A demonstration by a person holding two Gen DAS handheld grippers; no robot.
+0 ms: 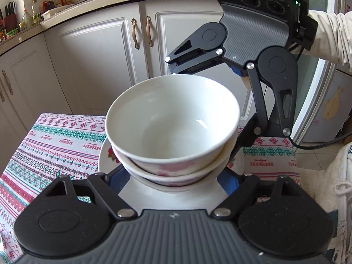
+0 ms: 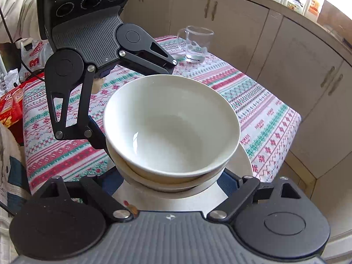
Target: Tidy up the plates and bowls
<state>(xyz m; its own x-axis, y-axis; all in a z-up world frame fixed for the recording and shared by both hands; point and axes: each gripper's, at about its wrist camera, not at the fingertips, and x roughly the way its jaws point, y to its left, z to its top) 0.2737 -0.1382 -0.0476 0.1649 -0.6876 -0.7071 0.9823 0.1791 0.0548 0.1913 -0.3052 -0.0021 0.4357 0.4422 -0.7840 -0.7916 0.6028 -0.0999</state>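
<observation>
Patterned tablecloth (image 2: 259, 101) | stacked bowls (image 1: 173, 118) between both jaws, each gripping the stack

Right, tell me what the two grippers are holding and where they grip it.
Both hold the stack of bowls on its plate: left gripper and right gripper clamp the lower part from opposite sides. Exact contact points are hidden.

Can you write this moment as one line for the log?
bowl stack: on plate | left gripper: jaws clamp stack base | right gripper: same, opposite side | tablecloth: below
</observation>
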